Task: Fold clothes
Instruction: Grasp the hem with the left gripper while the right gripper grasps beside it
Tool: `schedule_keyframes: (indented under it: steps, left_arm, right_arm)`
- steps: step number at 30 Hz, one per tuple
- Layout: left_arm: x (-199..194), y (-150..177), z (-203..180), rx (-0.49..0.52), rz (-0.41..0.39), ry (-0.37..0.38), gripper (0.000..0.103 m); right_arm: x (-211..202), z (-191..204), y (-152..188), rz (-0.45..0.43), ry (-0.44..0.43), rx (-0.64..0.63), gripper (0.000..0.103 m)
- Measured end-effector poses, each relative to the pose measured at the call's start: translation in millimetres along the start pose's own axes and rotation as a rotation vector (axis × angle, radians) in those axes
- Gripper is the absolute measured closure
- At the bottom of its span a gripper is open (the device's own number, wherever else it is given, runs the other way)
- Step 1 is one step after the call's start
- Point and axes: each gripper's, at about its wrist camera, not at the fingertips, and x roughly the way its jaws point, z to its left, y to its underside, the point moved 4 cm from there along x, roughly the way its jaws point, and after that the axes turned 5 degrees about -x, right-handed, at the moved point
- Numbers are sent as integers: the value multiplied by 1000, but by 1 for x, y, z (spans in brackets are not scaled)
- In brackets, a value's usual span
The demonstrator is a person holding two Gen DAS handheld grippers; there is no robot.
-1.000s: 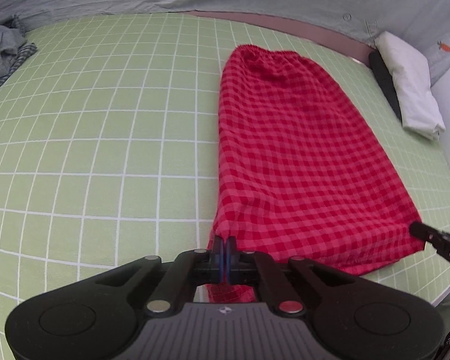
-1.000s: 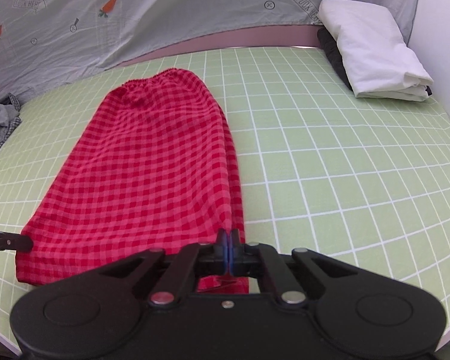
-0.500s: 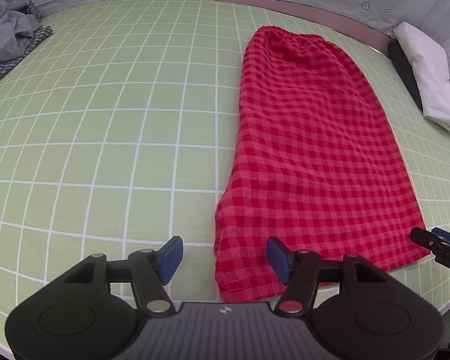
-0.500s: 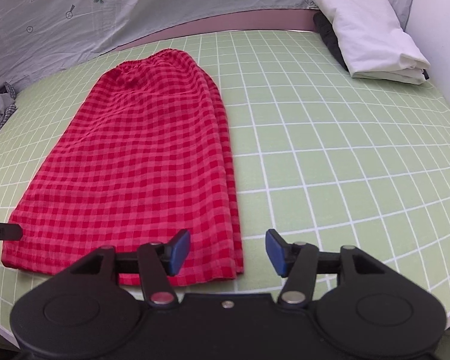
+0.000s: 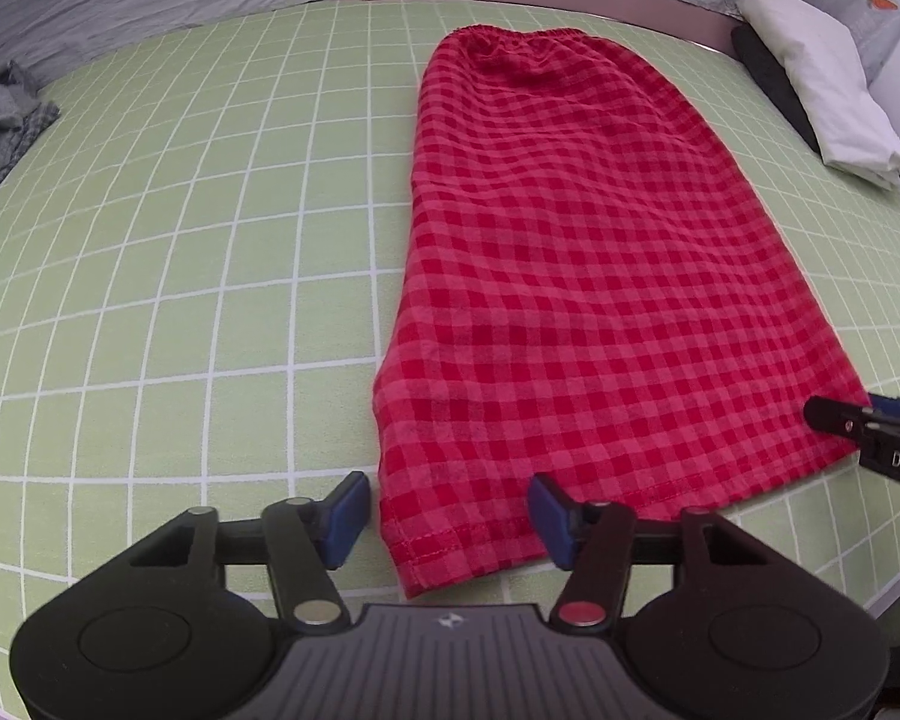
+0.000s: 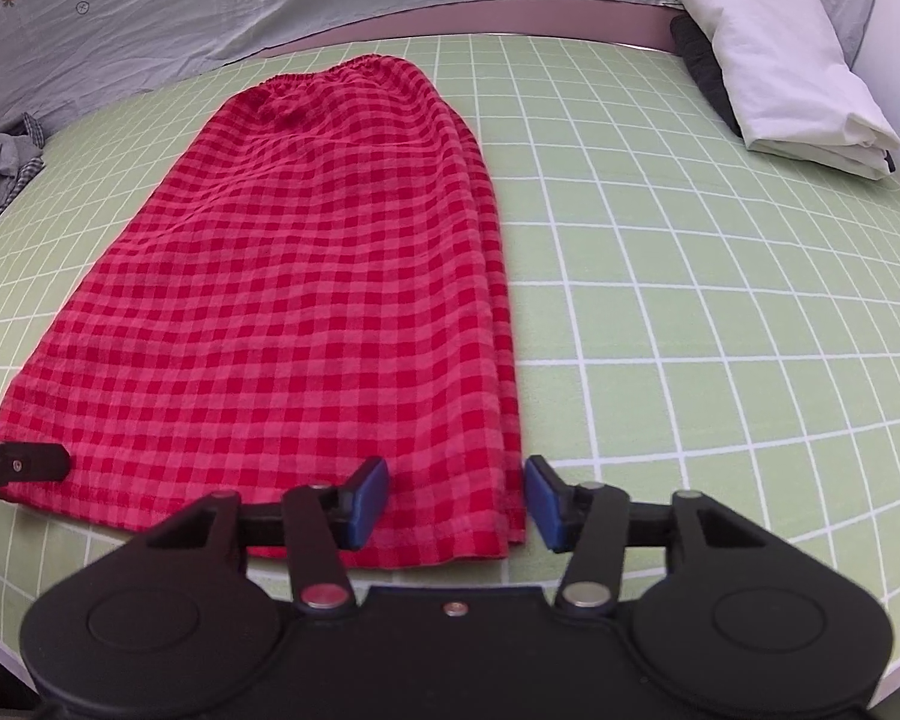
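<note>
Nearest the left wrist camera, the left gripper [image 5: 447,513] is seen with its jaws spread wide and nothing held; the near left hem corner of the red checked garment [image 5: 582,276] lies between the blue pads [image 5: 345,516] but is not pinched. In the right wrist view the right gripper [image 6: 456,501] is likewise wide open and empty, its jaws set to either side of the near right hem corner, where several layered edges of cloth are stacked.

The garment is laid flat and lengthwise on the green gridded bed sheet [image 5: 168,252], hem toward the grippers, gathered waistband at the far end. The step in hand is judged to be a regrasp between folds: the cloth appears already narrowed lengthwise. The next move is judged to call for both hem corners to be pinched through all layers and carried toward the waistband.

The layered right edge is shown only by the right wrist view. Farther off, a rumpled grey heap [image 5: 0,126] is seen at the left in both views. At the far right, folded white cloth [image 6: 780,60] is seen resting on a dark item [image 6: 705,69]. Carrot prints on the grey bedding [image 6: 150,12] behind are shown clearly only by the right view.
</note>
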Motion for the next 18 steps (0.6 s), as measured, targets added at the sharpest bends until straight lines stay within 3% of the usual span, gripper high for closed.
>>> schedule_keyframes:
  steps: [2, 3, 4, 7, 11, 18]
  left_arm:
    - [-2, 3, -6, 51, -14, -7, 72]
    - [-2, 4, -7, 50, -3, 4, 87]
    - [-3, 5, -7, 49, 7, 15, 91]
    - [-6, 7, -8, 44, 40, 48, 96]
    - [-17, 0, 8, -79, 50, 90, 96]
    - [-44, -51, 11, -173, -58, 131, 96]
  right_arm:
    - [-2, 2, 1, 1, -26, 0, 88]
    - [-3, 3, 2, 3, -40, 2, 94]
    - [-4, 5, 3, 6, -46, 2, 94]
    - [-10, 14, 9, 21, -45, -36, 97]
    - [-23, 20, 17, 23, -55, -83, 98]
    - [-45, 13, -18, -86, -110, -81, 99]
